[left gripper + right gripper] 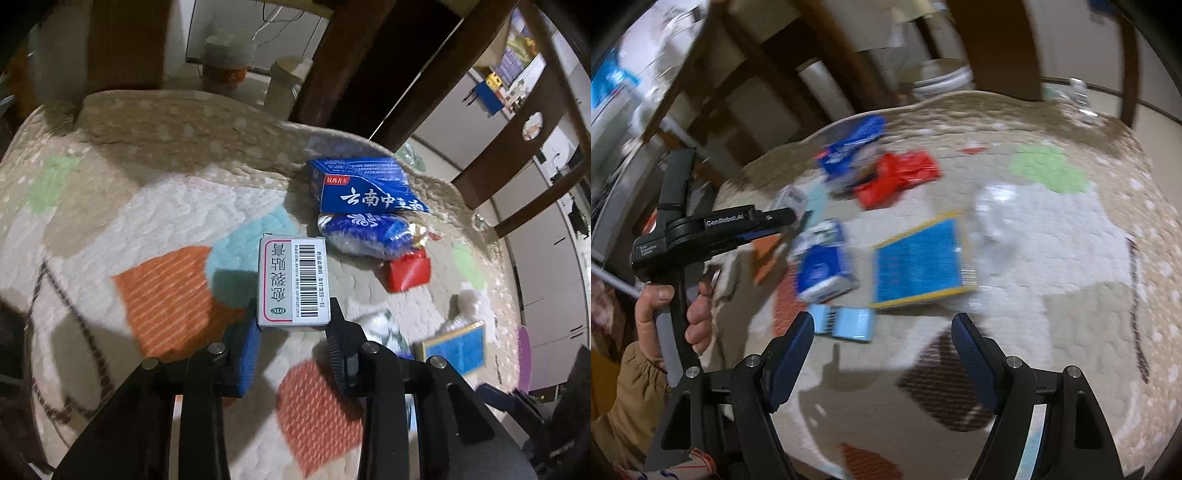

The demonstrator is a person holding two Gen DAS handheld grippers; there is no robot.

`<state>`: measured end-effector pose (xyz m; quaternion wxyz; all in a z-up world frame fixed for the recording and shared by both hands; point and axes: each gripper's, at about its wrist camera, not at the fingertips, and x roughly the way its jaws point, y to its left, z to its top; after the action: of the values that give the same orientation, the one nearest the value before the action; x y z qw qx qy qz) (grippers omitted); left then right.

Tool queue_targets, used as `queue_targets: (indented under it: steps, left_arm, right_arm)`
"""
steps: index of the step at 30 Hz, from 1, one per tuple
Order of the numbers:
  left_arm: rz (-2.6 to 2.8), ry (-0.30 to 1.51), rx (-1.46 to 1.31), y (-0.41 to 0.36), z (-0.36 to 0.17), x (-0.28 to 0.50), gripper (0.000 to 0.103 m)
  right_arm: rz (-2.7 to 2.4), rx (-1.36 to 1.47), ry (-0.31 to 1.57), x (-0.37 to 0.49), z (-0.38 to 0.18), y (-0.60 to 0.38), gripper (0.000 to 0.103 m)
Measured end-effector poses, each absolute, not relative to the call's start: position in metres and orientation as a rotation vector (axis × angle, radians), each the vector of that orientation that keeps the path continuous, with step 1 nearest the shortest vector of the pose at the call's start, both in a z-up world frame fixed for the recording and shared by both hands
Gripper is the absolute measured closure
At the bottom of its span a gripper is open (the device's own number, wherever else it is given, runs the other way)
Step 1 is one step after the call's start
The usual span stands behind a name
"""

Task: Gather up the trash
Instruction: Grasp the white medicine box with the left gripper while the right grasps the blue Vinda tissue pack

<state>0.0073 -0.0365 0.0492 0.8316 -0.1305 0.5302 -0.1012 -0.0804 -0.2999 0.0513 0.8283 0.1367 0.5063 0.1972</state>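
Gripping a small white medicine box with the left gripper, we are pinching its near end between both pads; the jaws are narrowed onto its sides, barcode face up. It is sitting over the quilted patchwork cushion of a wooden chair. Beyond it we are seeing a blue carton, a blue foil packet touching that carton, and a red wrapper just beside the packet. Our right gripper is hanging wide apart with nothing between its fingers, above the cushion near a pale blue packet. A flat blue-and-yellow box is lying just past it. Our left hand is wrapping the other tool's handle.
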Motion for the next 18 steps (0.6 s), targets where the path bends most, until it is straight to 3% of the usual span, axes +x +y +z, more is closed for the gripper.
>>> queue_targets:
  steps: [7, 16, 17, 18]
  left_arm:
    - [-0.158, 1.052, -0.225, -0.020, 0.072, -0.031, 0.071]
    - [-0.061, 1.024, -0.120, -0.007, 0.082, -0.052, 0.071]
    - [-0.054, 1.023, -0.114, -0.008, 0.082, -0.054, 0.071]
    - [-0.047, 1.022, -0.107, -0.008, 0.083, -0.055, 0.071]
  right_arm:
    - [0.517, 0.190, 1.043, -0.059, 0.057, -0.240, 0.022]
    - [0.468, -0.051, 1.096, -0.025, 0.020, -0.178, 0.022]
    - [0.461, -0.068, 1.100, -0.024, 0.017, -0.175, 0.025]
    - [0.447, -0.085, 1.098, -0.024, 0.015, -0.172, 0.040]
